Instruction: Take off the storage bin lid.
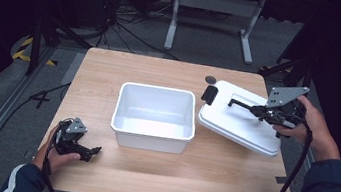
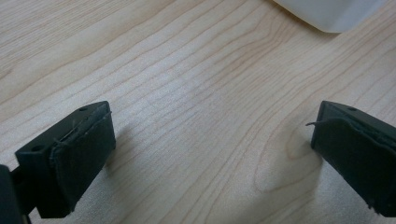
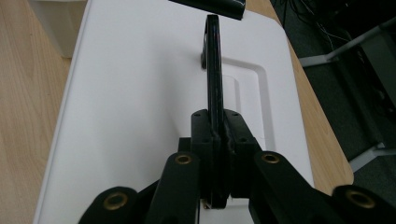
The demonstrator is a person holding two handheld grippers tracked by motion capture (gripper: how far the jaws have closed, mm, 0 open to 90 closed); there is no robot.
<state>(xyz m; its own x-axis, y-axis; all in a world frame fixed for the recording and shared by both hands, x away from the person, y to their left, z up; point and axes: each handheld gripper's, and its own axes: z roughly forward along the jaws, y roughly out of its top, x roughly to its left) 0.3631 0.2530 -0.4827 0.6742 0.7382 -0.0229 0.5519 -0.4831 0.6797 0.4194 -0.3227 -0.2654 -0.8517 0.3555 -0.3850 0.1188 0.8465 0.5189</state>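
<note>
Open wood all along the near edge of the table [image 1: 171, 182] and down the left side. White tub [image 1: 154, 117] blocks the middle. Lid [image 1: 240, 121] tilted on the right, nearly touching the tub: barely a gap between. Narrow free strip along the far edge.

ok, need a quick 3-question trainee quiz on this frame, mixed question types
1. True or false: the right tongs are shut on the black handle of the white lid.
2. Where does the white bin stand? A) middle of the table B) on the floor C) on the lid
3. Fill in: the left tongs are ____, with bare wood between the pads.

Key: 1 true; 2 A; 3 open
</note>
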